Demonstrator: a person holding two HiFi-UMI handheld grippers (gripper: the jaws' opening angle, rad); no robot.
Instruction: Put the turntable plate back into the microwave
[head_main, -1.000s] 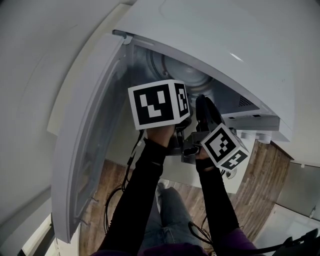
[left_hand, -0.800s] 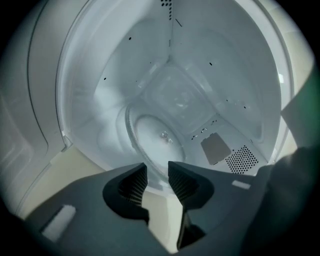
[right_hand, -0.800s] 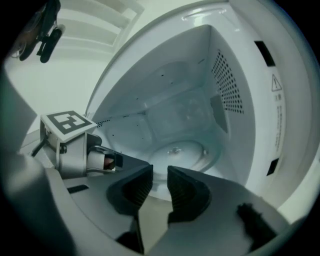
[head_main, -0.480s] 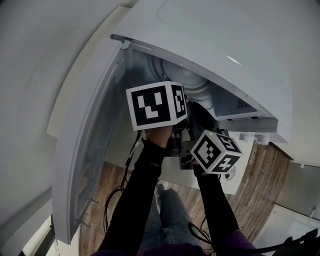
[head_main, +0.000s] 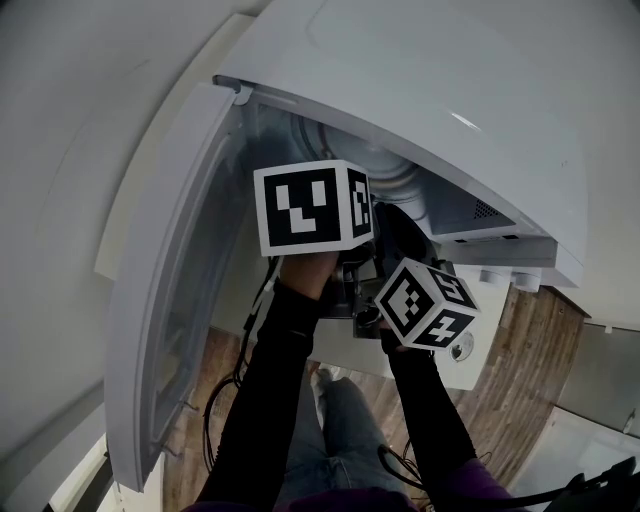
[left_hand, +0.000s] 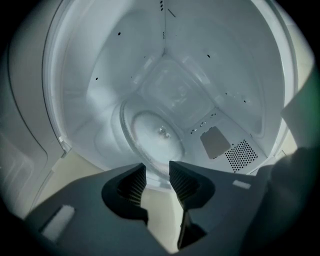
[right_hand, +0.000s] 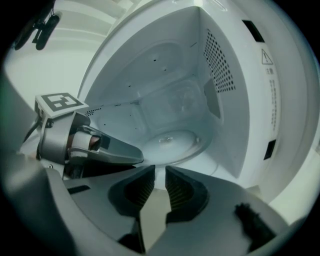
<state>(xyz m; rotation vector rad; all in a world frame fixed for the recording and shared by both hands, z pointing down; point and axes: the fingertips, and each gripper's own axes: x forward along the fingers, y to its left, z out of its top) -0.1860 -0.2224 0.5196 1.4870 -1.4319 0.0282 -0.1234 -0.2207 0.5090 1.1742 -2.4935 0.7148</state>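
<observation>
The turntable plate (left_hand: 157, 137) looks like clear, glossy glass inside the microwave (head_main: 450, 90), whose walls are smooth, white and faintly shiny, while the floor (head_main: 515, 350) is brown wood-grain plank and the sleeves (head_main: 275, 400) matt black cloth.

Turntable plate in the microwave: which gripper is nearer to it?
Left. The left gripper has its tips at the turntable plate's near rim, jaws just opening, rim at their gap. The right gripper hangs back at the microwave's mouth, jaws just closing on nothing.
</observation>
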